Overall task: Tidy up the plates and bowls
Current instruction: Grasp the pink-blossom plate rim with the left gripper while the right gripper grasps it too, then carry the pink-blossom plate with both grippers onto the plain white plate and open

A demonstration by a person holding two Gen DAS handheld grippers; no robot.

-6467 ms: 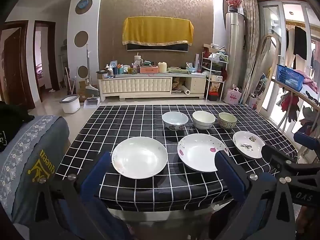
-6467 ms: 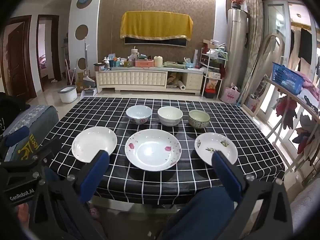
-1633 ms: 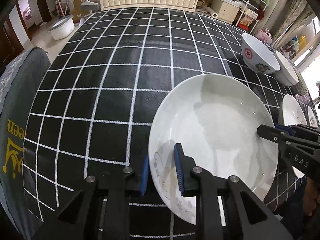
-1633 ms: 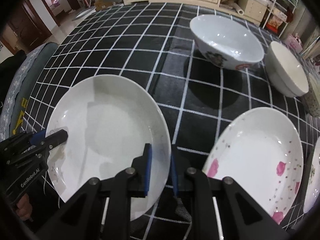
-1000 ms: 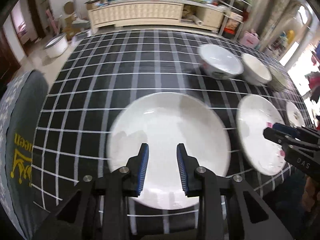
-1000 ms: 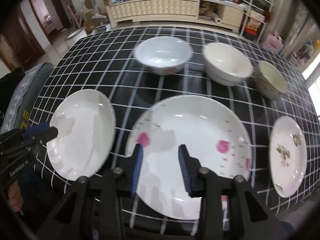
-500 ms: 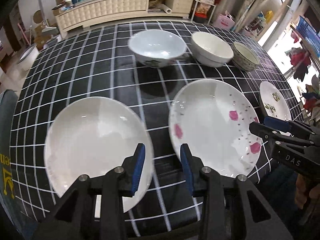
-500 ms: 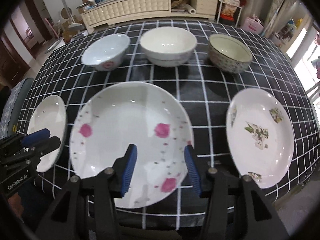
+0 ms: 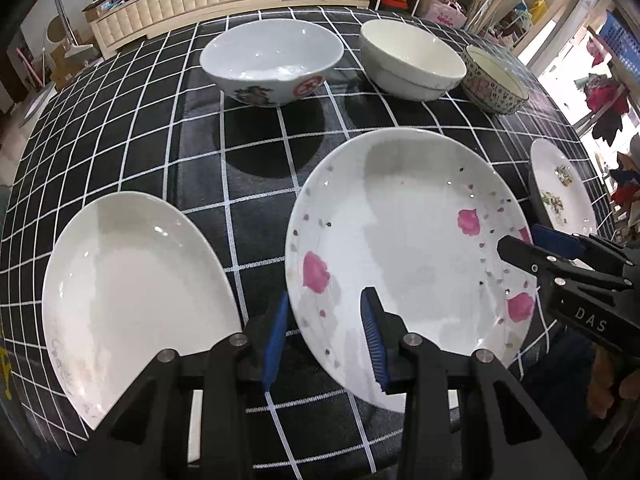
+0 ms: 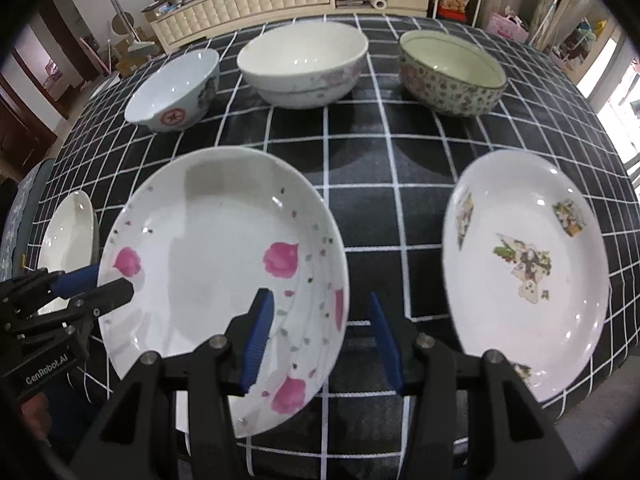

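Left gripper (image 9: 324, 336) and right gripper (image 10: 322, 334), both parted and empty, straddle opposite rims of the glazed white pink-flowered ceramic plate (image 9: 408, 248): rigid, slippery, breakable; best pinched at its rim.

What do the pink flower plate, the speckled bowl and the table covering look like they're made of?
Pink flower plate: probably glazed ceramic or porcelain; glossy white with sharp light glints and printed petals.
Speckled bowl: likely glazed ceramic too; shiny cream inside, dense patterned outside.
Table covering: seemingly woven cloth, possibly coated; matte black with white grid lines and a visible weave.
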